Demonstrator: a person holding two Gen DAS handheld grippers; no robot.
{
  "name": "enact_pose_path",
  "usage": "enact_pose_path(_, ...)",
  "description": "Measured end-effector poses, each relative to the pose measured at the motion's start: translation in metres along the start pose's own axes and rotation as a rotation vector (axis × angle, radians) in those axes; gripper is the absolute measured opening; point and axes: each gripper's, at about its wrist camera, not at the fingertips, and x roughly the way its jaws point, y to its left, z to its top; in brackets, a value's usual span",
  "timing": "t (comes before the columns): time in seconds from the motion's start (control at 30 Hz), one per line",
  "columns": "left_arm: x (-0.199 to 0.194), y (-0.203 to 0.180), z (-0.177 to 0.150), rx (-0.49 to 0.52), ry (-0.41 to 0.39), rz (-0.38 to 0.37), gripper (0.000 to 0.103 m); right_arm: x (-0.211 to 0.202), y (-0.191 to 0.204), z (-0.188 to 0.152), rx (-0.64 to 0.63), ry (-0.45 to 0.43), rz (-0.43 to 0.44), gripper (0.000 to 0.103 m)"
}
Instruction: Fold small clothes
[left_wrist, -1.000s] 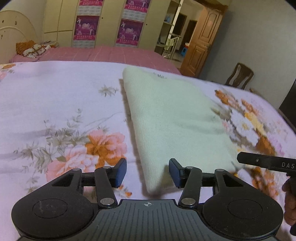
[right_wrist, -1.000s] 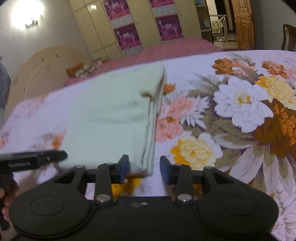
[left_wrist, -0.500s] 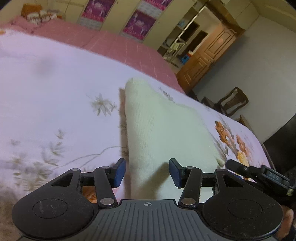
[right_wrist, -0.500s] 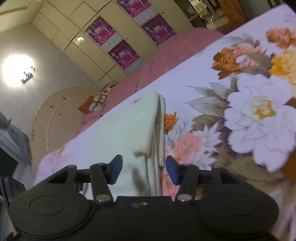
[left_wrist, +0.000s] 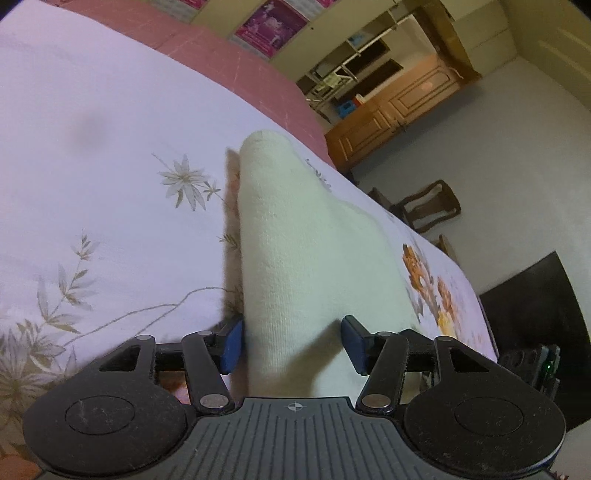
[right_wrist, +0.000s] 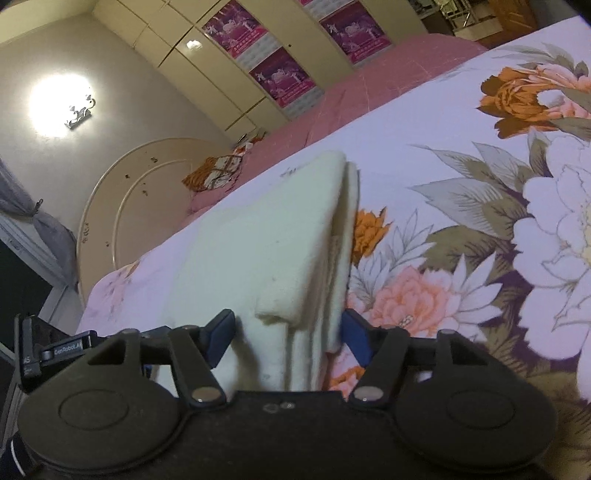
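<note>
Left wrist view shows your left gripper (left_wrist: 291, 345) spread wide, the near left corner of the cream garment (left_wrist: 306, 251) lying between its pads but not pinched. Your right gripper (right_wrist: 286, 332) is parted too, straddling the near right corner, where about three stacked layers show at the garment's edge. The garment lies lengthwise away from you on the floral bedspread (left_wrist: 110, 184), already folded into a narrow strip. You seem to be at the grasp before the next fold: close both sets of pads on all layers together, then carry the near end toward the far end. Count: one garment, two grippers. Beyond the garment's far right, one wooden chair (left_wrist: 428, 203) stands off the bed.
</note>
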Motion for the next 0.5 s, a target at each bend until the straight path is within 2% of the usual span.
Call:
enact_pose_path(0.1,0.008,-0.004,-0.002,0.009,-0.004,0.007,0.055,-0.001,-0.003,0.001,0.021,0.009,0.014,0.057)
enact_pose_path(0.17,0.015,-0.013,0.000,0.038,-0.014,0.042,0.055,0.005,0.001,0.003,0.040,0.008,0.010,0.058)
enact_pose_path(0.27,0.024,-0.031,0.001,0.092,-0.028,0.111,0.055,0.016,0.022,0.005,-0.020,0.018,-0.067,0.060)
enact_pose_path(0.33,0.026,-0.039,0.004,0.129,-0.031,0.148,0.055,0.021,0.032,0.003,-0.059,0.018,-0.117,0.057)
enact_pose_path(0.37,0.029,-0.045,0.003,0.152,-0.032,0.167,0.052,0.022,0.038,0.002,-0.081,0.018,-0.141,0.057)
enact_pose_path(0.4,0.030,-0.049,0.004,0.169,-0.032,0.178,0.047,0.023,0.041,0.000,-0.098,0.017,-0.157,0.054)
enact_pose_path(0.43,0.029,-0.053,0.006,0.182,-0.034,0.177,0.040,0.024,0.045,-0.002,-0.115,0.015,-0.169,0.046)
enact_pose_path(0.5,0.027,-0.064,0.006,0.238,-0.048,0.214,0.035,0.024,0.057,-0.005,-0.162,0.000,-0.198,0.037)
